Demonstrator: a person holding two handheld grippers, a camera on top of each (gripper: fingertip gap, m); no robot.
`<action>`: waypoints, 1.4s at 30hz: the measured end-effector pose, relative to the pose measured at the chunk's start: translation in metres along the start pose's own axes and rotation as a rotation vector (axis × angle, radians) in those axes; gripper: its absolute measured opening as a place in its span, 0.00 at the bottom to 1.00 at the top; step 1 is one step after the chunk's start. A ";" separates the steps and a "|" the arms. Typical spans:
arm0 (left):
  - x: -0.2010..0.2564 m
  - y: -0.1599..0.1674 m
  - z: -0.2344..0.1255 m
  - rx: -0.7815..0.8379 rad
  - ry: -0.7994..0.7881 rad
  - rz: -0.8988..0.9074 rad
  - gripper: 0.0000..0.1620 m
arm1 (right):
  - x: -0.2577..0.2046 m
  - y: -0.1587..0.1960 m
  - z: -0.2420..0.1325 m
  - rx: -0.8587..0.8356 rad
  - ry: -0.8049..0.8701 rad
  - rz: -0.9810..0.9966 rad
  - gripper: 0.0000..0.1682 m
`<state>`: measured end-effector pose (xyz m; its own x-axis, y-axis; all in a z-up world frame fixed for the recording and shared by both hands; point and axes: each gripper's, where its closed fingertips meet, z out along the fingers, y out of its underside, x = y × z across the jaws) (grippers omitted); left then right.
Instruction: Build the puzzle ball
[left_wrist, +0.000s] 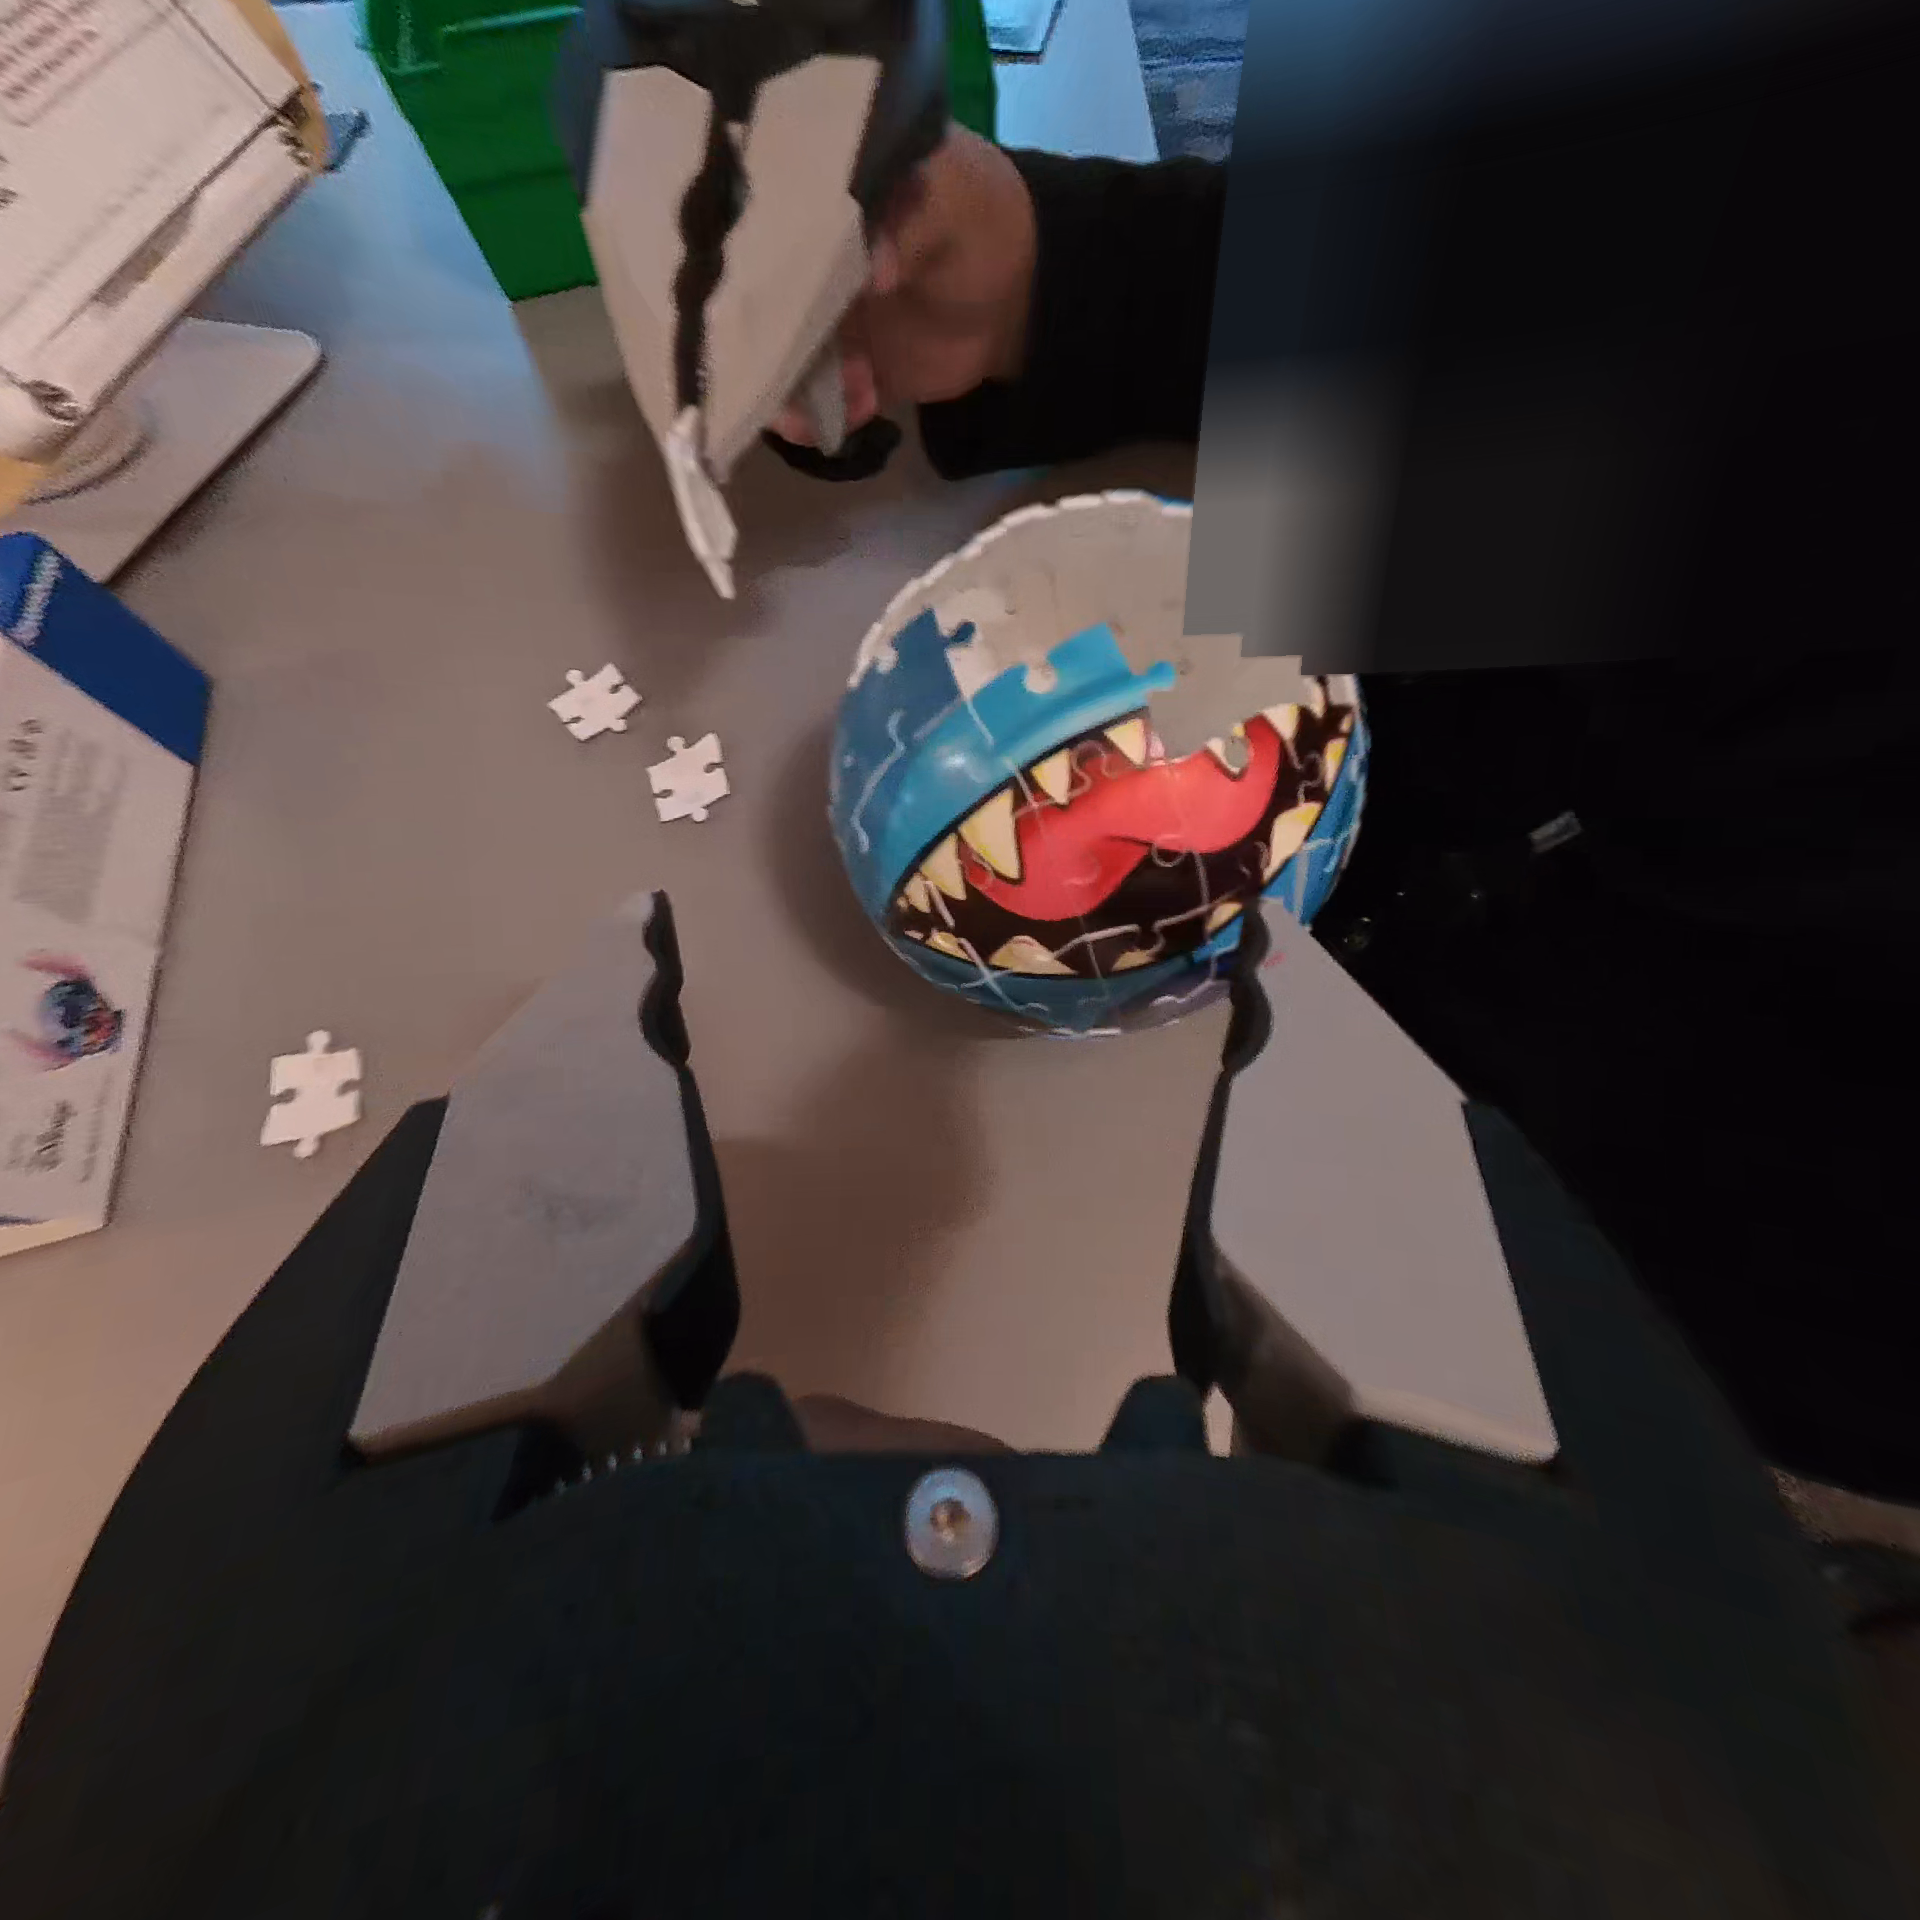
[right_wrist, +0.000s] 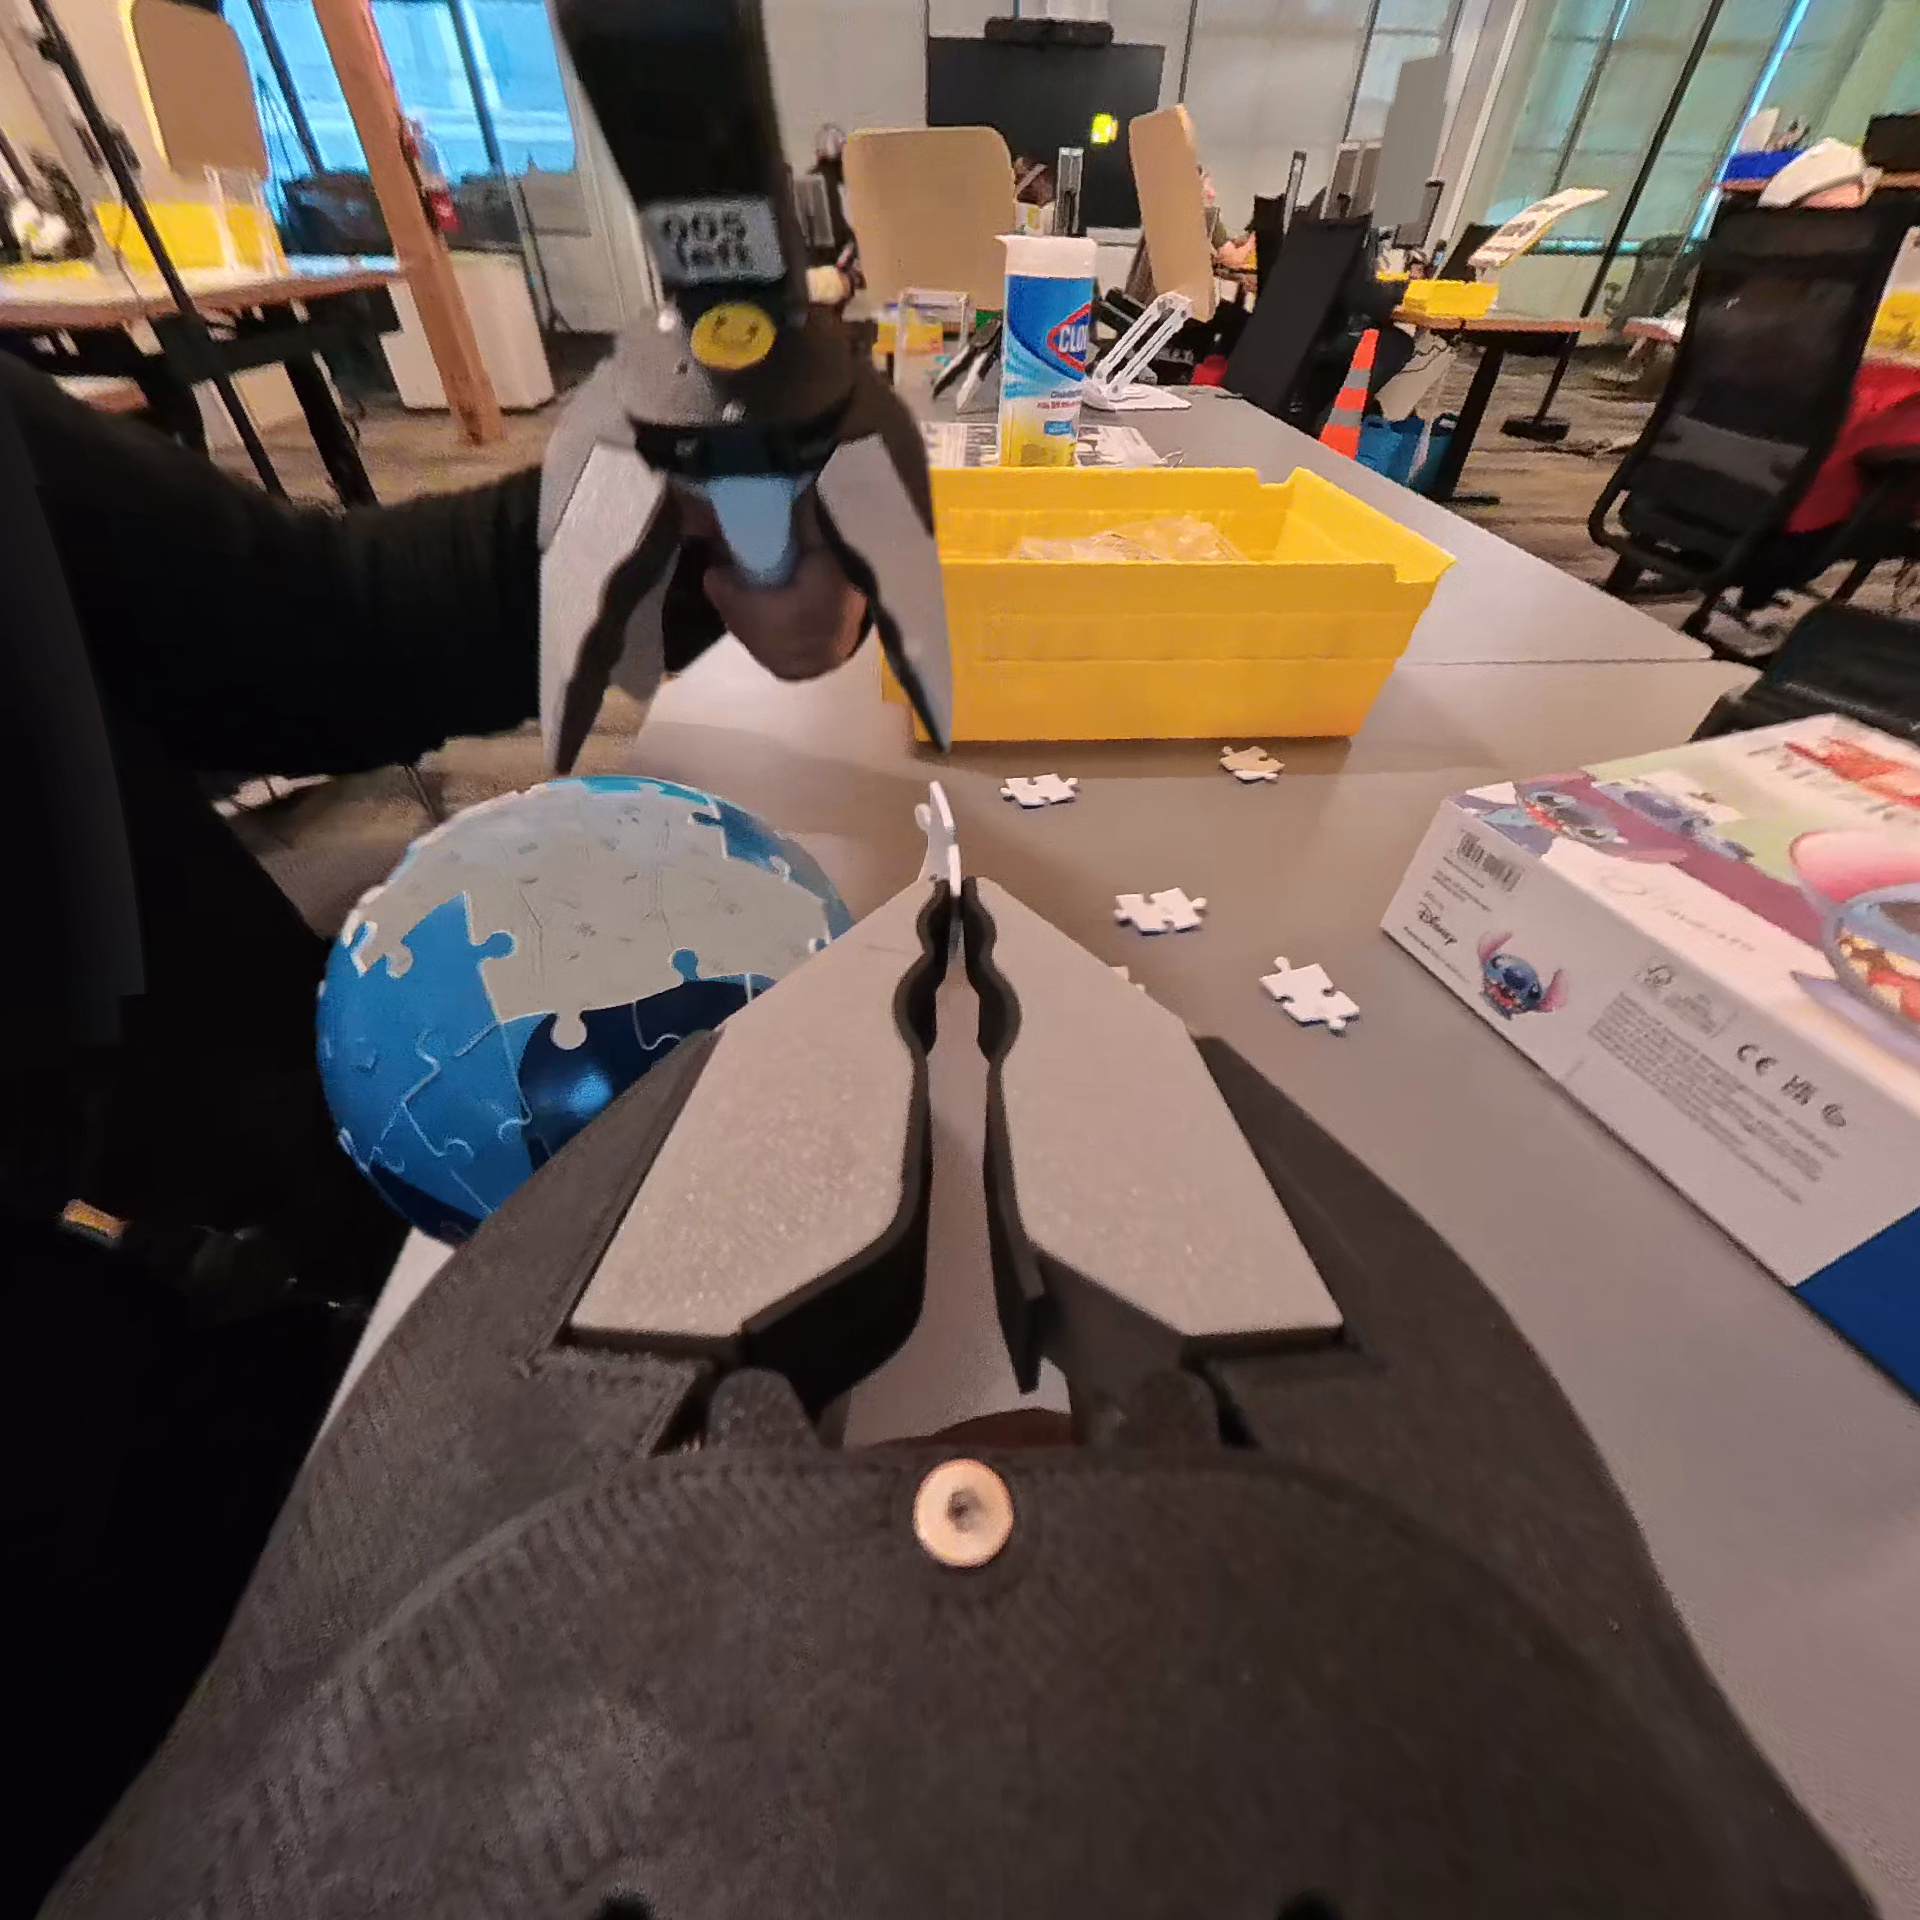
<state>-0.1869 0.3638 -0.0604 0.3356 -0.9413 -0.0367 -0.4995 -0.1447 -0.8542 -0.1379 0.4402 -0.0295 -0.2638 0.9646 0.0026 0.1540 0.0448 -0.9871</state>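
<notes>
The half-built puzzle ball (left_wrist: 1101, 831), blue with a toothy red mouth and an open top, sits on the grey table (left_wrist: 416, 582). My left gripper (left_wrist: 956, 935) is open and empty, hovering just in front of the ball, its right finger near the ball's lower edge. My right gripper (right_wrist: 954, 904) is shut on a white puzzle piece (right_wrist: 943, 842), held on edge above the table to the right of the ball (right_wrist: 540, 987). The left wrist view shows the right gripper (left_wrist: 707, 436) with that piece (left_wrist: 701, 509). The right wrist view shows the left gripper (right_wrist: 753, 753) open above the ball.
Loose white pieces (left_wrist: 594, 701) (left_wrist: 688, 777) (left_wrist: 312, 1091) lie left of the ball; more pieces (right_wrist: 1158, 912) (right_wrist: 1309, 995) (right_wrist: 1039, 790) show in the right wrist view. The puzzle box (right_wrist: 1662, 987) lies at the right, a yellow bin (right_wrist: 1174, 623) and a wipes canister (right_wrist: 1044, 353) behind. One gripper's finger ends stand about 11 cm off the other's.
</notes>
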 end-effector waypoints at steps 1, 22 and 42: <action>0.004 0.003 0.006 0.002 0.017 0.011 0.64 | 0.000 0.001 0.000 0.008 -0.016 0.032 0.00; 0.031 0.022 0.042 0.031 -0.159 0.066 0.71 | -0.003 0.022 -0.003 0.107 -0.134 0.486 0.00; 0.025 0.044 0.047 0.033 -0.214 0.069 0.69 | 0.012 0.033 -0.007 0.094 -0.127 0.664 0.00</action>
<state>-0.1627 0.3482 -0.1236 0.4648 -0.8620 -0.2023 -0.5022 -0.0685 -0.8620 -0.1297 0.4549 -0.0613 -0.2526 0.7411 -0.6220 0.2406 -0.5746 -0.7823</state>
